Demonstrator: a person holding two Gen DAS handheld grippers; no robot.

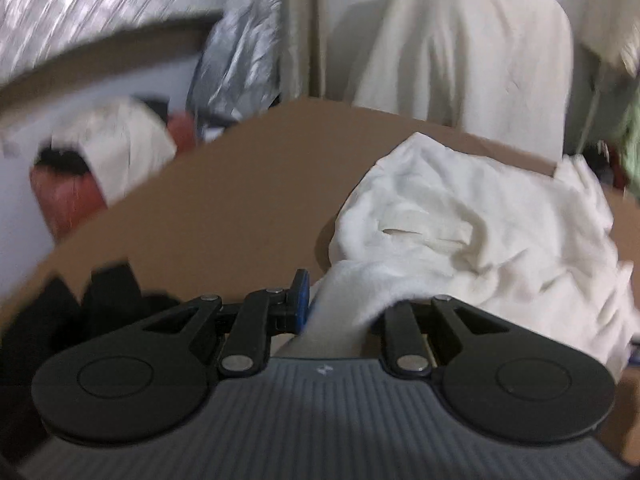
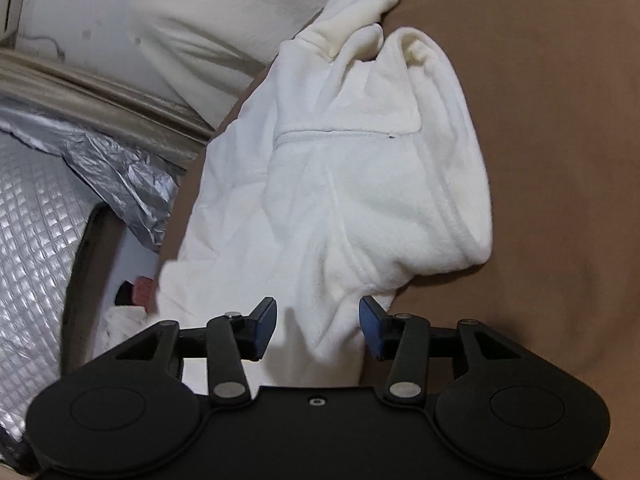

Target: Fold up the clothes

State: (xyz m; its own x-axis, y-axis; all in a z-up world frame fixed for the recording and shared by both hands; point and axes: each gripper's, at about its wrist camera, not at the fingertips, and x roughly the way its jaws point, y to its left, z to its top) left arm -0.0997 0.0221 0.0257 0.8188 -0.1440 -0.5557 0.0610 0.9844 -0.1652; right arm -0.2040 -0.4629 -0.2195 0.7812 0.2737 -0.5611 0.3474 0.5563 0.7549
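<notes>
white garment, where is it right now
The white garment lies crumpled on the brown table, near its edge by the silver foil sheet; the left gripper pinches one end.

1 white garment (image 2: 340, 184), 1 brown table (image 2: 560, 160), 2 grippers (image 1: 340, 312) (image 2: 318, 328)

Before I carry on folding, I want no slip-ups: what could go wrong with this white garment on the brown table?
1. The left tongs pinch only a narrow bunch of the white fleece garment, so it may slip free.
2. The right tongs stand open around a fold; closing here could catch several layers.
3. The garment overhangs the brown table edge, so slack could slide off.
</notes>
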